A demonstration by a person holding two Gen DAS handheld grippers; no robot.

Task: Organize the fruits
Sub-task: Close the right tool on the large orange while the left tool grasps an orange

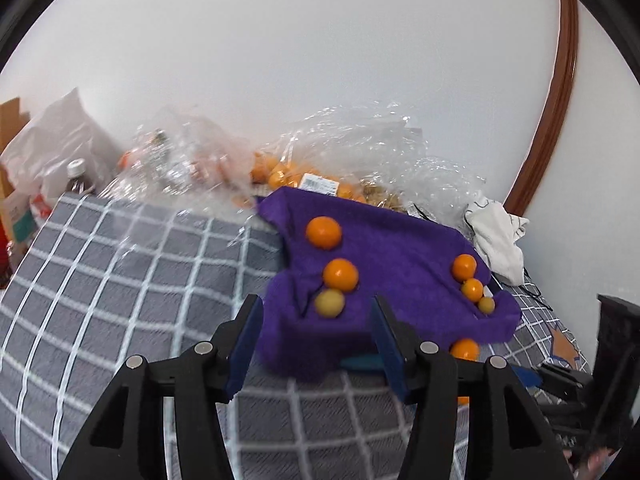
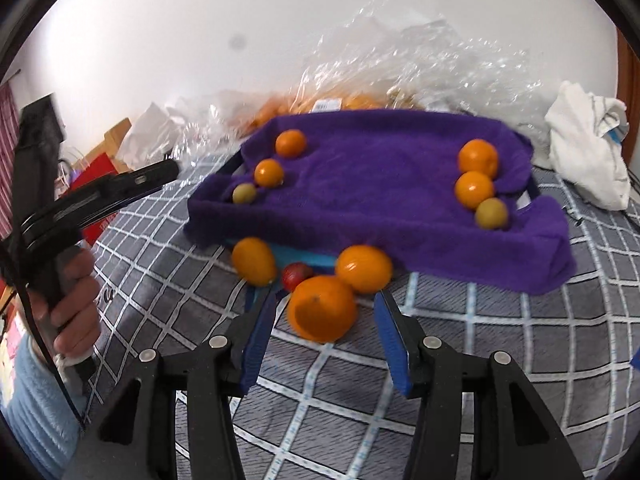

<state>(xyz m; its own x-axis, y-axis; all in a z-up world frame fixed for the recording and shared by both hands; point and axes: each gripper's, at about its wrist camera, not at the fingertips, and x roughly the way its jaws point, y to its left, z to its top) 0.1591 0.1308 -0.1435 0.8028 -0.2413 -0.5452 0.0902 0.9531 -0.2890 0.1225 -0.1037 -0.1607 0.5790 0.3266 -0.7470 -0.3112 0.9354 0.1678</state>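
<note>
Only before the right tool [image 2: 325, 312], parted and empty: big orange [image 2: 322, 308].

Plain white wall [image 1: 320, 60] behind, evenly lit, no hard shadows. Curved brown wooden trim [image 1: 560, 100] along right edge of wall. Grey bedcover with white grid lines [image 1: 120, 280] as work surface. Crumpled clear plastic bags [image 2: 420, 52] piled against wall. White cloth [image 2: 588, 152] bunched at far right. White plastic bag [image 1: 56, 136] and dark bottle with metal cap [image 1: 78, 178] at far left. Red box [image 2: 100, 184] and cardboard [image 1: 10, 120] beyond left edge.
</note>
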